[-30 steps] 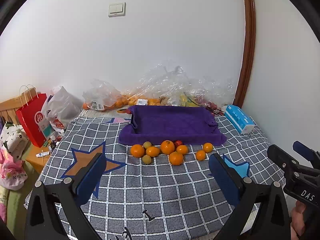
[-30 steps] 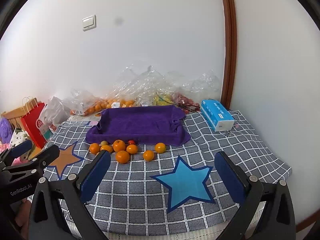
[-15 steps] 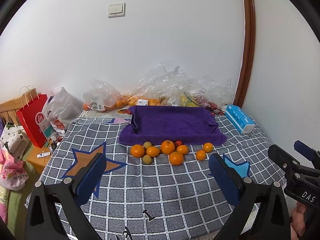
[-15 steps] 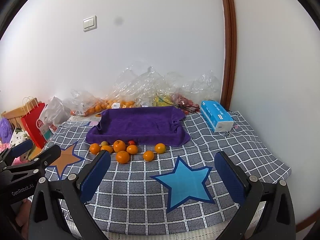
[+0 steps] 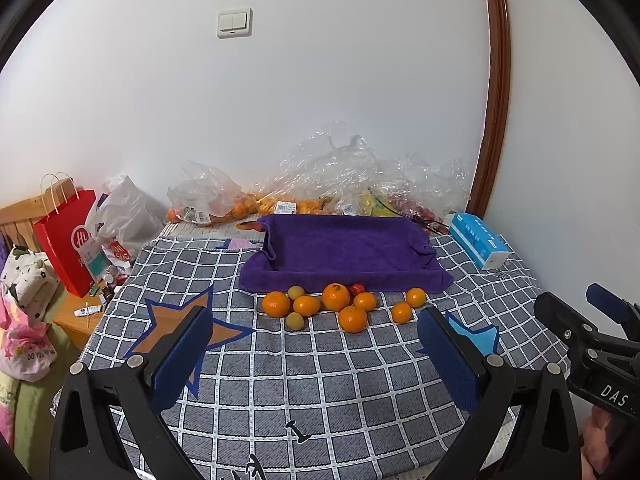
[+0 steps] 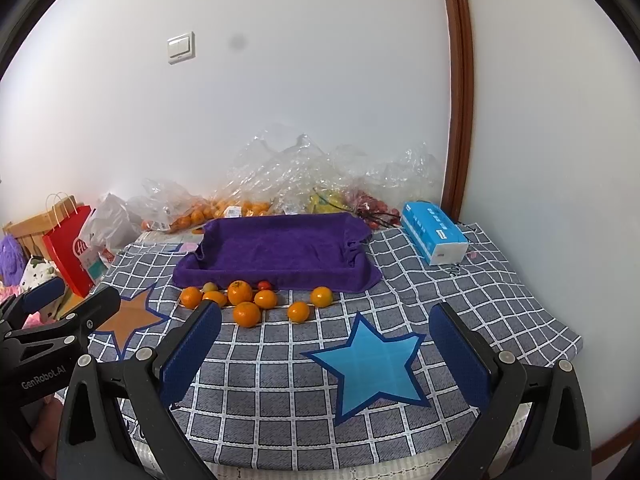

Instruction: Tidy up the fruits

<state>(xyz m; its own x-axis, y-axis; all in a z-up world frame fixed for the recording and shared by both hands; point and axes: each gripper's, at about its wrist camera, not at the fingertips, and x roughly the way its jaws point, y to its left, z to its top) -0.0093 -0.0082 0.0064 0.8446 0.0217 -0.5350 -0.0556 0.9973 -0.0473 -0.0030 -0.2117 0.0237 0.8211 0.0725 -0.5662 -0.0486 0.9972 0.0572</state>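
1. Hovering low in frame, left gripper [image 5: 312,356] & right gripper [image 6: 326,354]: fingers wide apart, nothing held.
2. Oranges [image 5: 336,304] clustered mid-frame on checked cloth [image 5: 320,384], touching front edge of purple towel tray [image 5: 344,248].

Oranges [image 5: 338,305] before purple tray [image 5: 344,248]

White wall [image 5: 320,100], evenly lit, with two-rocker light switch [image 5: 234,22]. Curved brown wooden trim [image 5: 496,92] at right corner. Wooden headboard [image 5: 16,216] at far left. Low wooden side table [image 5: 76,316] beside it.
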